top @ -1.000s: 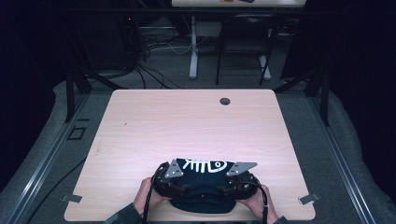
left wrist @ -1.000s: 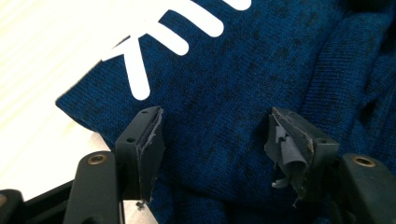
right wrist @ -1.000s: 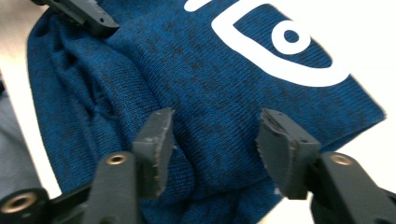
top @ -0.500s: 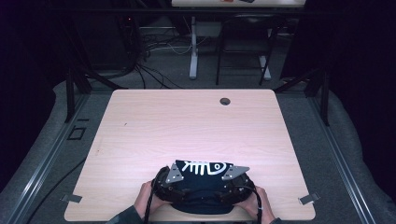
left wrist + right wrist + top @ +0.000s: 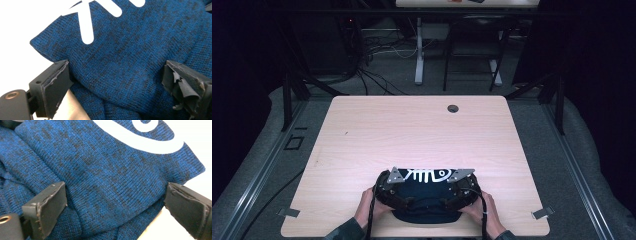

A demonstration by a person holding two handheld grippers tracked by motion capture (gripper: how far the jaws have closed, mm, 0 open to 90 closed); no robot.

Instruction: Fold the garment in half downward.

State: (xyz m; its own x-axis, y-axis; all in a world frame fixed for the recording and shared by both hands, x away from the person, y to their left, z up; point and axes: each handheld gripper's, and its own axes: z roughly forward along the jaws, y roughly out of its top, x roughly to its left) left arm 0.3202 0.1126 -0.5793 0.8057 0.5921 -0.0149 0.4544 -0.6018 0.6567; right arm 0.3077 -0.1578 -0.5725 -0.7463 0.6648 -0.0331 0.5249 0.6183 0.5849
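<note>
A dark blue knit garment [image 5: 424,197] with a white fish-bone print lies bunched at the near edge of the surface [image 5: 412,130], at about 6 o'clock in the high view. The person's left hand [image 5: 368,207] and right hand [image 5: 481,210] come in from the bottom edge and hold the left tongs [image 5: 393,187] and right tongs [image 5: 459,187] against the garment's two sides, at 7 and 5 o'clock of it. A grey three-cornered plate tops each tool, and the white print shows between the two plates.

In the left gripper view the left tongs [image 5: 115,80] stand wide apart, with blue knit [image 5: 120,50] swelling up between the jaws and touching their inner faces; the black padding on the jaw at 4 o'clock is torn. White strokes of the print run across the cloth toward 12 o'clock, and pale surface shows at 9 o'clock.

In the right gripper view the right tongs [image 5: 115,205] are likewise spread, straddling a fold of the garment [image 5: 107,172]. A white curved band of the print sits at 1 o'clock.

A small round hole [image 5: 453,108] sits in the surface toward 12 o'clock, well apart from the garment.
</note>
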